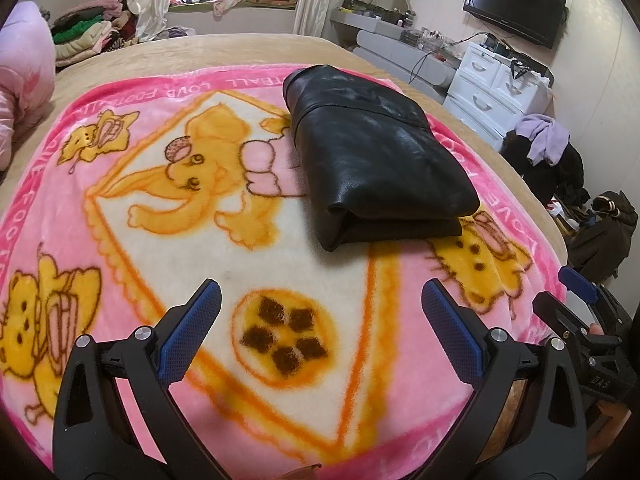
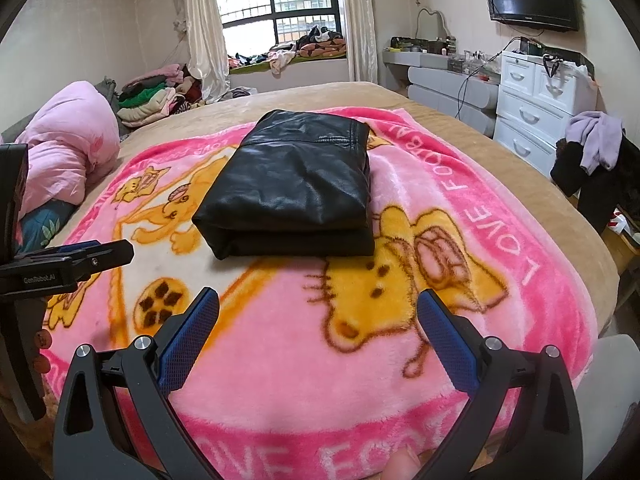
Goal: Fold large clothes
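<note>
Evidently both hand-held grippers, left (image 1: pixel 321 312) and right (image 2: pixel 319 318), spread wide, empty (perhaps hovering) above the blanket (image 2: pixel 400 380), short of the folded black jacket (image 2: pixel 292 184).

Soft daylight comes in through the window (image 2: pixel 276 8) at the far end of the room, which is blown out nearly white in the left wrist view. It puts dull highlights on the black folded jacket (image 2: pixel 292 184) and only faint shadows on the blanket (image 2: pixel 280 360). Both views are sharp at the centre, bend strongly outward, and end in dark rounded corners.
</note>
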`<state>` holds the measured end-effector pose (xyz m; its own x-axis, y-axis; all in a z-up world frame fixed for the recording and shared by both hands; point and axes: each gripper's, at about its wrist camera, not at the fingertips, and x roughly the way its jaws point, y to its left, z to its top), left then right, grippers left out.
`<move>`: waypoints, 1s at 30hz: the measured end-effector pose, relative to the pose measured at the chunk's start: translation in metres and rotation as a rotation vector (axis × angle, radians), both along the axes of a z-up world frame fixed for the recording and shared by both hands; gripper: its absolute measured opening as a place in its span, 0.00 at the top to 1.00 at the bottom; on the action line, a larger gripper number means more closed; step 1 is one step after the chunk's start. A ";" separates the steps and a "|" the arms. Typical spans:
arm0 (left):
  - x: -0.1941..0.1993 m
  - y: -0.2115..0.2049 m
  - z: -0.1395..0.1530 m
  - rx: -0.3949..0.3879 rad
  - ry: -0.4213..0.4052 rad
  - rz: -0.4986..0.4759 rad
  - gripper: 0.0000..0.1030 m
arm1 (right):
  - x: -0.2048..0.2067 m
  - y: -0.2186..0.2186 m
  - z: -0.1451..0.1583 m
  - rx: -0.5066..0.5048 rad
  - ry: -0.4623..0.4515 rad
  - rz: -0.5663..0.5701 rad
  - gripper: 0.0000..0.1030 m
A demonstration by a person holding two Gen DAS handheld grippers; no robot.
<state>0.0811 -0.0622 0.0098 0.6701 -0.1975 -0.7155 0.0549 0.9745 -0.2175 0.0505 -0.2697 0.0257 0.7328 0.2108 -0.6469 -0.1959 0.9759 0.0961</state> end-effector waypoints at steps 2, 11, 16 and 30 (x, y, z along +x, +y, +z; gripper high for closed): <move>0.000 0.000 0.000 -0.003 -0.002 -0.001 0.09 | 0.000 0.000 0.000 0.000 0.002 0.002 0.04; 0.000 0.000 0.000 0.001 -0.002 0.000 0.09 | 0.000 0.001 0.000 0.000 0.002 0.002 0.04; -0.001 0.000 0.000 0.003 -0.001 -0.001 0.09 | 0.000 0.001 0.000 -0.001 0.002 0.002 0.04; 0.000 0.001 0.000 0.017 0.002 0.000 0.09 | 0.001 0.003 -0.002 -0.014 0.002 -0.006 0.04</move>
